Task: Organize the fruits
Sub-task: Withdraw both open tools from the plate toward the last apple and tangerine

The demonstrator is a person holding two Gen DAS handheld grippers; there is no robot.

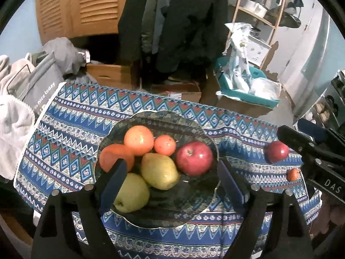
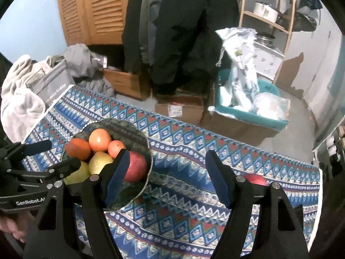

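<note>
We see the left gripper point(image 1: 172, 179) spread, empty, above the glass bowl point(image 1: 189, 213) holding oranges, pears and a red apple point(image 1: 194, 158). Right gripper point(image 2: 167, 177) also spread, empty, over the patterned counter point(image 2: 172, 215). A second apple point(image 1: 277, 151) and small orange fruit point(image 1: 292, 174) lie outside the bowl.

A lived-in home, somewhere between a hallway and a storeroom.

I stood at a counter spread with a blue patterned cloth point(image 1: 71, 133), and the room behind it was plainly domestic: dark coats point(image 1: 176, 21) hung against the wall beside wooden louvred doors point(image 1: 77, 4), cardboard boxes point(image 2: 179, 108) sat on the floor, a teal bin point(image 1: 248, 95) was stuffed with plastic bags, a wooden shelf rack point(image 2: 267, 10) held metal pots, and grey laundry point(image 2: 82, 60) lay heaped at the left.
</note>
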